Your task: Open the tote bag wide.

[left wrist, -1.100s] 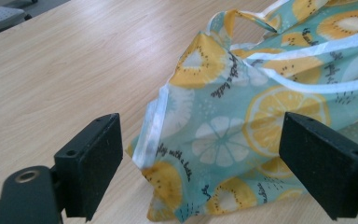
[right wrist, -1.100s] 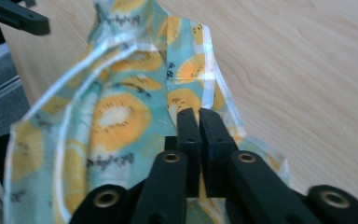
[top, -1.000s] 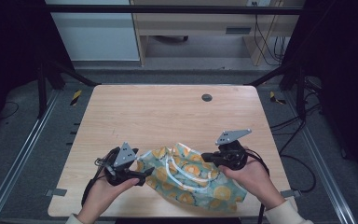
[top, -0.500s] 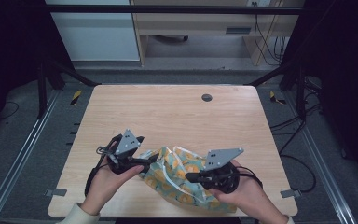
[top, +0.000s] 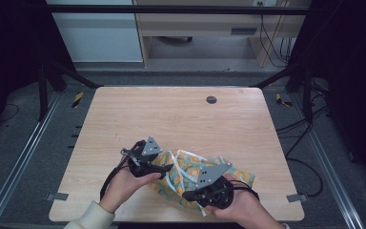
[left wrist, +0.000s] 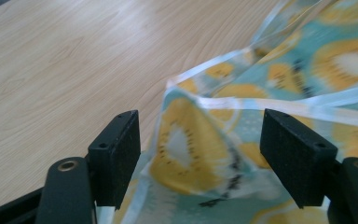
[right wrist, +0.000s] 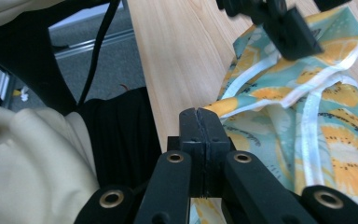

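Fruit-print cloth with white trim lies crumpled on the wooden table, at the near edge, between the two hands.

Left gripper sits at the cloth's left end, held by the left hand. In the left gripper view its jaws stand apart with a fold of the cloth between them, pads not pressing on it; the jaws have just been closing. White trim runs across between the pads.

Right gripper is at the near edge of the cloth, in the right hand, grey plate on top. In the right gripper view its jaws are pressed together, and a corner of the cloth comes out right at the tips, so it is pinching the cloth edge. The other gripper's pad shows at the top of that view, over the far part of the cloth. A cream sleeve shows at the left of that view.

A small dark round cap sits in the far part of the table, well apart from the cloth.
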Demonstrator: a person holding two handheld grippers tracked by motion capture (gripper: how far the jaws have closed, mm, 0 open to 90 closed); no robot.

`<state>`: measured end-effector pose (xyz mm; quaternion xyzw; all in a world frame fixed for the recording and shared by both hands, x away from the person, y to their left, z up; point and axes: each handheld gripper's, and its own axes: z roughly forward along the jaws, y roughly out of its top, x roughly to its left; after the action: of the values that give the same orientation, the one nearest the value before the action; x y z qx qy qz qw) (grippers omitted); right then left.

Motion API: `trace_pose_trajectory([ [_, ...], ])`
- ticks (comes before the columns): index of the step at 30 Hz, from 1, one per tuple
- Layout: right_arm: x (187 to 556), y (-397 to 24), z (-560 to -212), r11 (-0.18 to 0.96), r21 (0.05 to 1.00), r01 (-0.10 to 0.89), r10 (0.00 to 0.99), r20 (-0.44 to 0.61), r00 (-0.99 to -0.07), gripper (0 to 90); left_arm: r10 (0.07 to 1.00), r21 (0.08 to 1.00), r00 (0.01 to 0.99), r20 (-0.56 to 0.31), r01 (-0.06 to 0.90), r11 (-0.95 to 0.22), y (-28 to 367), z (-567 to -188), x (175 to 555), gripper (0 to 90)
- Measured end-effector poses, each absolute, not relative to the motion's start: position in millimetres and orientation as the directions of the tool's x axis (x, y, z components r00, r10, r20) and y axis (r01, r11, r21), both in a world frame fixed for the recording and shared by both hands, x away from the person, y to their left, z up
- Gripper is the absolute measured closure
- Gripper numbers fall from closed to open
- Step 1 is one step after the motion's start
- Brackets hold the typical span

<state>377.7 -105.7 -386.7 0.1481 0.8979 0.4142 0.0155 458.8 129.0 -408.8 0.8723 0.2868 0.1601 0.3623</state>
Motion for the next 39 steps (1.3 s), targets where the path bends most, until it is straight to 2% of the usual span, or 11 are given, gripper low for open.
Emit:
trace_pose_trajectory([
  [1, 378.6, -105.2, -386.5, 0.612, 0.748, 0.257, 0.284, 0.095, -0.954, 90.0, 0.616, 0.723, 0.786, 0.058, 0.392, -0.569, 128.4, -410.4, 460.2, 32.5],
  [4, 380.0, -103.6, -386.1, 0.626, 0.74, 0.247, 0.29, 0.073, -0.954, 89.7, 0.601, 0.721, 0.797, 0.05, 0.388, -0.574, 125.6, -413.9, 460.5, 51.0],
  [6, 380.0, -103.0, -386.6, 0.627, 0.739, 0.247, 0.298, 0.066, -0.952, 87.6, 0.596, 0.753, 0.8, 0.062, 0.355, -0.555, 125.9, -413.7, 454.8, 68.1],
  [7, 379.9, -103.1, -386.4, 0.624, 0.741, 0.247, 0.303, 0.062, -0.951, 83.8, 0.593, 0.758, 0.801, 0.078, 0.339, -0.557, 126.1, -413.0, 452.3, 76.7],
  [10, 381.4, -103.8, -384.7, 0.626, 0.739, 0.249, 0.319, 0.048, -0.946, 75.4, 0.591, 0.777, 0.799, 0.116, 0.297, -0.555, 130.4, -407.6, 440.8, 85.3],
  [12, 384.7, -106.5, -379.6, 0.614, 0.746, 0.258, 0.34, 0.045, -0.939, 67.8, 0.587, 0.791, 0.8, 0.123, 0.278, -0.545, 136.6, -403.4, 432.2, 87.0],
  [15, 390.1, -110.4, -372.2, 0.602, 0.754, 0.262, 0.364, 0.032, -0.931, 64.5, 0.577, 0.816, 0.809, 0.114, 0.255, -0.519, 145.9, -402.1, 420.2, 87.0],
  [18, 400.4, -115.9, -362.5, 0.579, 0.77, 0.27, 0.394, 0.025, -0.919, 63.9, 0.556, 0.827, 0.823, 0.112, 0.233, -0.511, 152.3, -405.9, 409.1, 87.1],
  [22, 413.4, -122.7, -352.4, 0.559, 0.78, 0.279, 0.433, 0.013, -0.901, 68.7, 0.517, 0.83, 0.85, 0.1, 0.215, -0.514, 155.7, -413.5, 395.7, 88.0],
  [28, 421.8, -114.3, -361.5, 0.593, 0.752, 0.289, 0.426, 0.011, -0.905, 69.5, 0.476, 0.82, 0.873, 0.104, 0.196, -0.537, 158.4, -428.7, 385.3, 88.3],
  [39, 414.2, -110.6, -379.3, 0.66, 0.697, 0.28, 0.412, -0.025, -0.911, 60.3, 0.44, 0.782, 0.889, 0.128, 0.182, -0.596, 151.5, -447.8, 380.1, 88.2],
])
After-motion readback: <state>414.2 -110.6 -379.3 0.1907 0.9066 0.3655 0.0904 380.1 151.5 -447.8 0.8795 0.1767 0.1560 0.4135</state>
